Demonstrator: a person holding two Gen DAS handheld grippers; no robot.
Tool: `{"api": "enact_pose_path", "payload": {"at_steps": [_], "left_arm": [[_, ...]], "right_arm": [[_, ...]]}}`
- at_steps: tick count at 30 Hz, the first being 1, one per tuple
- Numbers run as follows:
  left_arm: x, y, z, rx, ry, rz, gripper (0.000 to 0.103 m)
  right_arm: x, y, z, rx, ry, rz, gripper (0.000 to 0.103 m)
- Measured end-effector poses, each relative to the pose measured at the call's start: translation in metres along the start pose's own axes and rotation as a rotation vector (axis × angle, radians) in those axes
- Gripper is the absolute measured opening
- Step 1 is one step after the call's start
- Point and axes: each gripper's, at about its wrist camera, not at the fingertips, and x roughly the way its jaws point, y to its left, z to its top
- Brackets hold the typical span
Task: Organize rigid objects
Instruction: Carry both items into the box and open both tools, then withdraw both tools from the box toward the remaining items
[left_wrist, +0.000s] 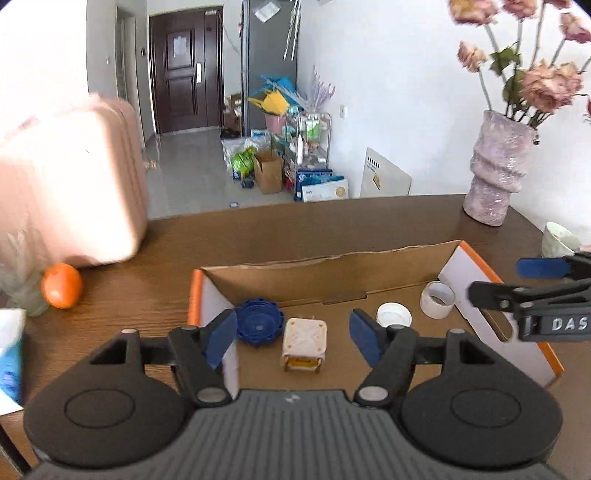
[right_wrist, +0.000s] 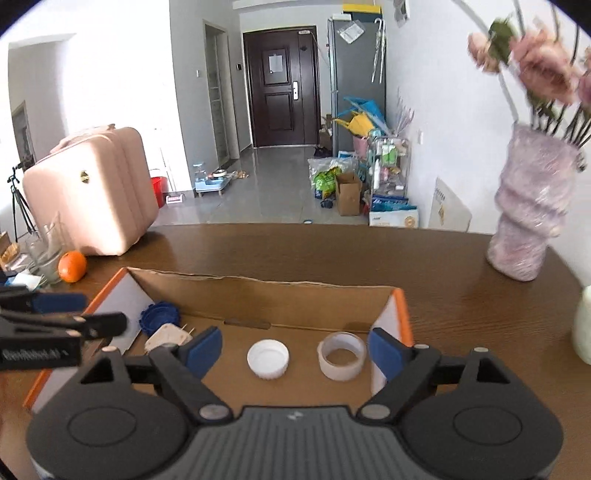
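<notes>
Left gripper (left_wrist: 293, 338): fingers apart, empty, above the cardboard box (left_wrist: 332, 266) on the counter (left_wrist: 166, 236). Right gripper (right_wrist: 295, 347): fingers apart, empty. Box contents: blue cap (left_wrist: 258, 323) at 9 o'clock, plug adapter (left_wrist: 304, 343) centre, white cap (right_wrist: 267, 358), tape roll (right_wrist: 341, 354) at 3 o'clock.

The box (right_wrist: 258, 299) is brown inside with orange edges and white ends. In it lie a blue cap (left_wrist: 258, 323), a cream plug (left_wrist: 304, 338), a white lid (right_wrist: 268, 359) and clear tape (right_wrist: 342, 355). Left of the box sits an orange (right_wrist: 72, 266) on the brown bench (right_wrist: 461, 295).
</notes>
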Motion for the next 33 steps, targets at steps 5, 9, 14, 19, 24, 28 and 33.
{"api": "enact_pose_path", "payload": {"at_steps": [5,9,14,19,24,28,33], "left_arm": [[-0.057,0.000,-0.007,0.009,-0.048,0.030,0.078],[-0.100,0.000,-0.015,0.027,-0.083,0.062,0.080],[-0.153,-0.003,-0.025,0.033,-0.129,0.076,0.083],[-0.204,-0.008,-0.035,0.045,-0.185,0.054,0.087],[-0.247,-0.013,-0.058,0.039,-0.257,0.024,0.092],[-0.269,-0.022,-0.101,0.096,-0.355,0.084,0.096],[-0.289,-0.033,-0.170,0.085,-0.464,0.115,0.101]], "right_arm": [[-0.059,0.003,-0.007,-0.014,-0.026,-0.004,0.089],[-0.108,0.008,-0.016,-0.060,-0.057,-0.006,0.090],[-0.166,0.015,-0.024,-0.110,-0.103,-0.008,0.091],[-0.211,0.018,-0.034,-0.124,-0.149,0.000,0.091],[-0.251,0.021,-0.051,-0.145,-0.202,0.036,0.093],[-0.277,0.017,-0.086,-0.134,-0.293,0.069,0.099],[-0.299,0.013,-0.146,-0.097,-0.363,0.104,0.101]]}}
